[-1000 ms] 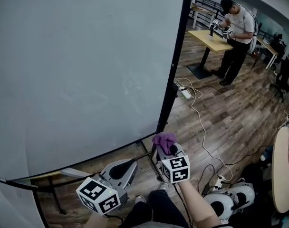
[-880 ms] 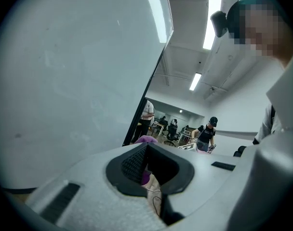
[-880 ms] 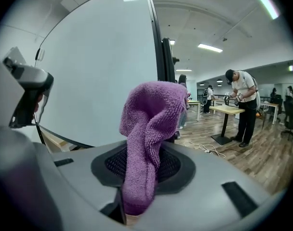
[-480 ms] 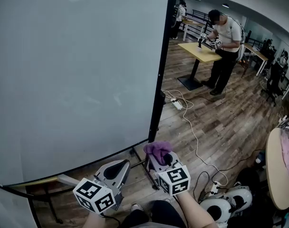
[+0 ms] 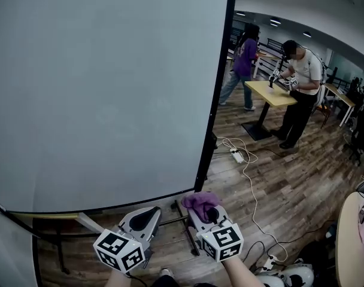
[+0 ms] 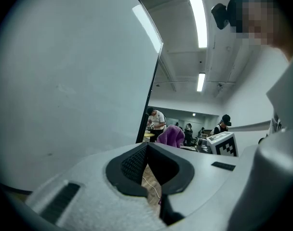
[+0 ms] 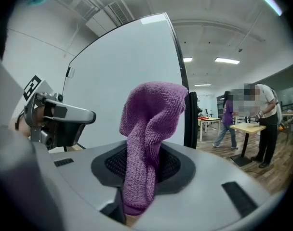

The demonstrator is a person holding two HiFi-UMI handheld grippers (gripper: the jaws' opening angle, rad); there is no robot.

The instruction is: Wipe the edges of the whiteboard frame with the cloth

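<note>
Purple cloth (image 7: 151, 114), seemingly folded, juts lengthwise out of the right tongs (image 7: 137, 174).

Left gripper (image 5: 147, 214) held low, jaws together, empty, right gripper (image 5: 206, 211) beside it, jaws clamping purple cloth (image 5: 199, 200)

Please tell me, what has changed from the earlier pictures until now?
Little changed. The head view tipped upward, and a person in a purple top has appeared beyond the table. The right hand-held gripper stays shut on the purple cloth, near the lower right corner of the whiteboard frame. The left hand-held gripper stays empty beside it.
</note>
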